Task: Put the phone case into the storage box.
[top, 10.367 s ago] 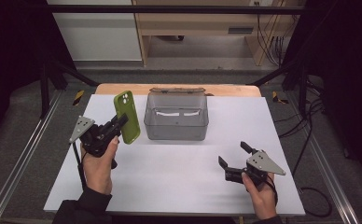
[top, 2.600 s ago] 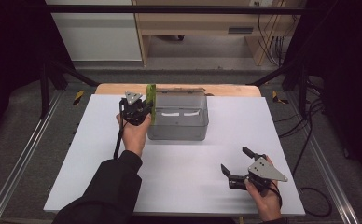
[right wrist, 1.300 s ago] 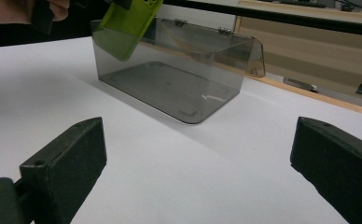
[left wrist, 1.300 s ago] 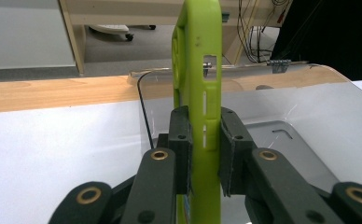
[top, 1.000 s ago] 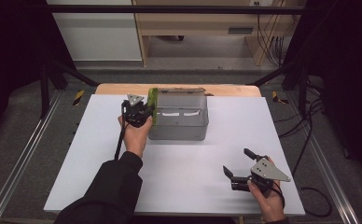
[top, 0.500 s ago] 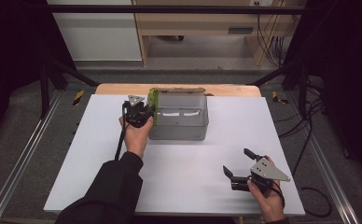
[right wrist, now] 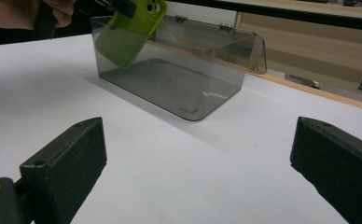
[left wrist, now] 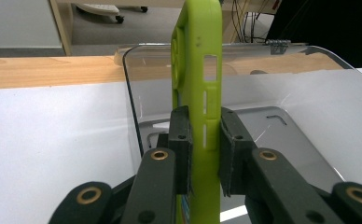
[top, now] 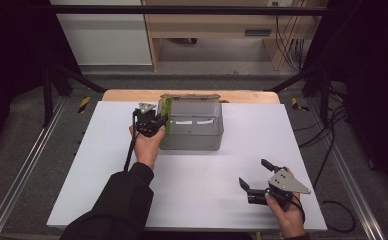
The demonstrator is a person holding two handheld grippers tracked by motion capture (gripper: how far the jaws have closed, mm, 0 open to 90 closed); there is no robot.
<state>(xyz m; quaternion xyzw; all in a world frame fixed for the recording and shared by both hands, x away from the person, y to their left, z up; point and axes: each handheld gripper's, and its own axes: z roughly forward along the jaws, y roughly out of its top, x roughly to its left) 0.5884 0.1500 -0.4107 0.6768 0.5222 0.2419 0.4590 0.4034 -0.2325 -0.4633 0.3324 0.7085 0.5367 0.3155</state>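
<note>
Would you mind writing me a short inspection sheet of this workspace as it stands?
Surface: white table, flat; wooden edge at the far side.
Job's things: green phone case held upright on its edge at the left end of the clear grey box, over its rim; the box's hinged lid is open at the back.
Clutter: nothing seen.
Tools: left tool shut on the phone case, jaws on its two faces; right tool open, held near the table's near right part, apart from the box.
Cables: black cable trailing from the left tool; more cables on the floor at right.
Surroundings: metal frame rails, wooden furniture beyond the table.
</note>
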